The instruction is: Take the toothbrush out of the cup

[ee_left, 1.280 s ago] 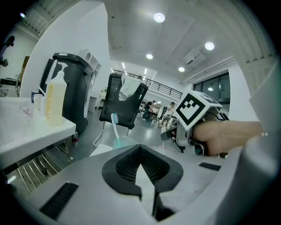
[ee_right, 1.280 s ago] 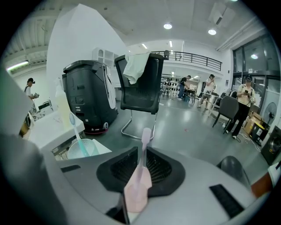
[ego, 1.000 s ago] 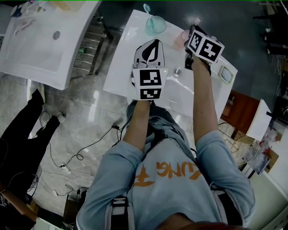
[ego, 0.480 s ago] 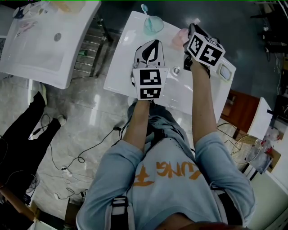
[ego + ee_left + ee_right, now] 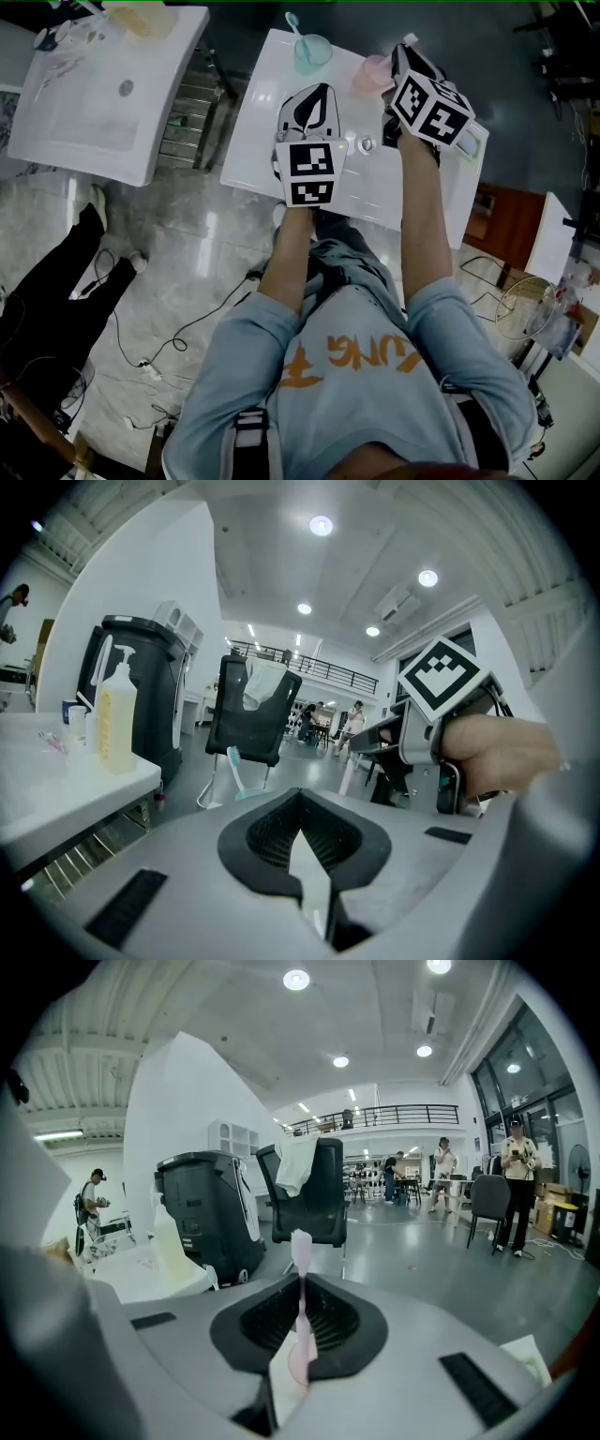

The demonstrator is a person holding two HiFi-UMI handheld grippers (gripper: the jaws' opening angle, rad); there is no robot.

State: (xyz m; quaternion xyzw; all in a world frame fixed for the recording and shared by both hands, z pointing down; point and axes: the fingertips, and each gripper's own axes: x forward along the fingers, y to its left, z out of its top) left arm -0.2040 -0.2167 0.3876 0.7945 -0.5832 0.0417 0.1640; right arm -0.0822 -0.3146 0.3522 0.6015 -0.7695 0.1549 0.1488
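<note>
From the head view, a white surface (image 5: 258, 141) carried two cups. A pink cup (image 5: 367, 73) stood near the far edge, and a green cup (image 5: 312, 52) with a green brush (image 5: 292, 22) in it stood to its left. The right gripper (image 5: 408, 61) hung just beside the pink cup, on its right. A small pale tip showed at its front, and that looked like the head of the toothbrush (image 5: 410, 40). The left gripper (image 5: 323, 89) hung over the surface, nearer the person, touching nothing.

From the left gripper view, its two jaws were pressed together with nothing in them. The green brush stood up just past them. The right gripper showed off to the right, held in a hand (image 5: 502, 752).

From the right gripper view, the jaws were pinching the pink toothbrush by its thin handle. The brush stood straight up, with the fuzzy head above the jaws. Low in the gap there was a round pink shape, likely the cup under it. I could not tell if the bottom of the toothbrush was clear of the cup.

To do this step well, I think the right gripper should go straight up and not lean. That way the handle would not catch the rim and tip the cup. The pinch should stay tight, since the handle is thin and smooth and could slip. It should move sideways only once the end is above the rim.
</note>
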